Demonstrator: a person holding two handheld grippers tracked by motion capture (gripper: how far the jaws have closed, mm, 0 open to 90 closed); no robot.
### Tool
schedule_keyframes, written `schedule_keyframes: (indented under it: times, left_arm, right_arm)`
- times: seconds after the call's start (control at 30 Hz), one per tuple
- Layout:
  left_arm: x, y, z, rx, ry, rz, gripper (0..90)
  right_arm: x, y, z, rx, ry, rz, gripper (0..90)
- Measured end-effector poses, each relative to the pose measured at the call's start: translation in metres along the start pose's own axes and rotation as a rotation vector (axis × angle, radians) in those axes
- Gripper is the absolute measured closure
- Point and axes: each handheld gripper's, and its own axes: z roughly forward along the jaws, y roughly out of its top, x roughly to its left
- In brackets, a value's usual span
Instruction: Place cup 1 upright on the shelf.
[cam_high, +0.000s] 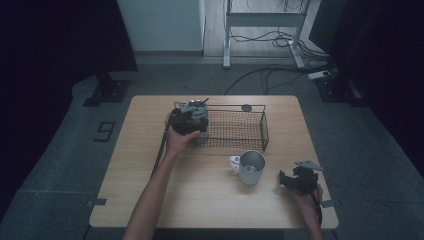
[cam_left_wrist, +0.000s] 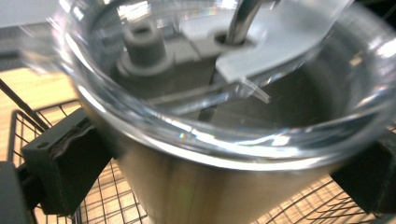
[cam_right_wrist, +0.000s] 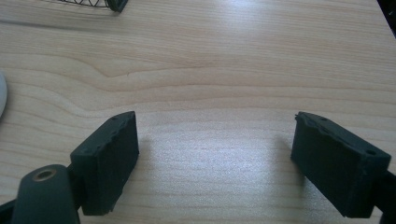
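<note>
**Steel cup going in (or out of) the wire basket – how I'd have handled it**

The left tongs (cam_high: 192, 120) sat at the upper middle of the high view, at the left end of the wire basket (cam_high: 240, 131), and they were clamped on a steel cup (cam_left_wrist: 187, 182) with a clear lid (cam_left_wrist: 224, 93). In the left gripper view the two black pads pressed the metal wall on either side just under the lid rim, with basket mesh below. I couldn't tell whether the cup's base was touching the mesh or hanging just above it.

My take: that wall tapers and looked slick, so the squeeze needed to stay firm and the cup upright, moved straight up or down so it wouldn't catch the basket's rim wire.

The right tongs (cam_high: 296, 181) were spread wide and gripping nothing, lower right of the high view, over bare wood. A second metal mug (cam_high: 251, 167) with a white handle stood just in front of the basket, well clear of both tongs.

The table (cam_high: 150, 195) was pale wood grain, not cluttered. Room was dim: grey floor, dark curtains on both sides, a metal frame and loose cables at the top of the frame.
</note>
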Motion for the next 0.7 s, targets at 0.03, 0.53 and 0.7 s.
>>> schedule_keyframes:
  times: [0.03,0.53,0.7]
  left_arm:
    - [0.000,0.001,-0.002,-0.003,-0.001,-0.003,1.8]
    - [0.005,-0.008,-0.033,-0.029,-0.010,-0.011,2.7]
    - [0.004,-0.016,-0.045,-0.046,-0.049,-0.013,3.1]
  right_arm:
    - [0.000,0.000,0.000,0.000,0.001,-0.001,14.6]
    - [0.000,0.000,0.000,0.002,0.001,-0.002,14.7]
    - [0.000,0.000,0.000,0.001,-0.001,0.002,14.8]
